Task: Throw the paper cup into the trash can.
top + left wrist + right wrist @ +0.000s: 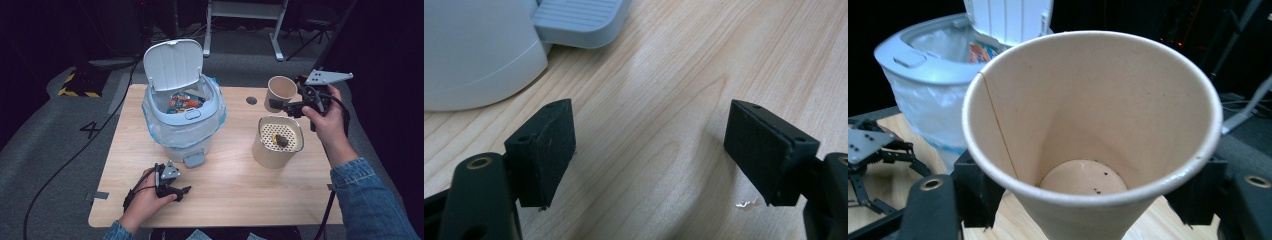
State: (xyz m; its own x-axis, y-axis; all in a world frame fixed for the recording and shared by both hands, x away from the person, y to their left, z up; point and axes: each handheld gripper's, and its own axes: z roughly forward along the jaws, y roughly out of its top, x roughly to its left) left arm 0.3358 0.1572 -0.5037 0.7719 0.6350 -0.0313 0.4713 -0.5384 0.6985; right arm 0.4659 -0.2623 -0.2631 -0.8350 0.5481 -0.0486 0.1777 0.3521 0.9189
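I have the tan paper cup (281, 90) clamped in my right gripper (278, 105), lifted at the far right beside the beige strainer canister (277, 141). The cup looks emptied; binning it in the open white pedal bin (182, 107) remains. My left gripper (184, 192) rests apart on the wooden surface (235, 185).

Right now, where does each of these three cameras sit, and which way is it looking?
High view: above the table, looking forward and down; both forearms and hands enter below.
Left gripper view: on the left gripper, facing bare wood; open black jaws.
Right gripper view: on the right gripper, holding the paper cup.
Shared: the open bin shows in all three.
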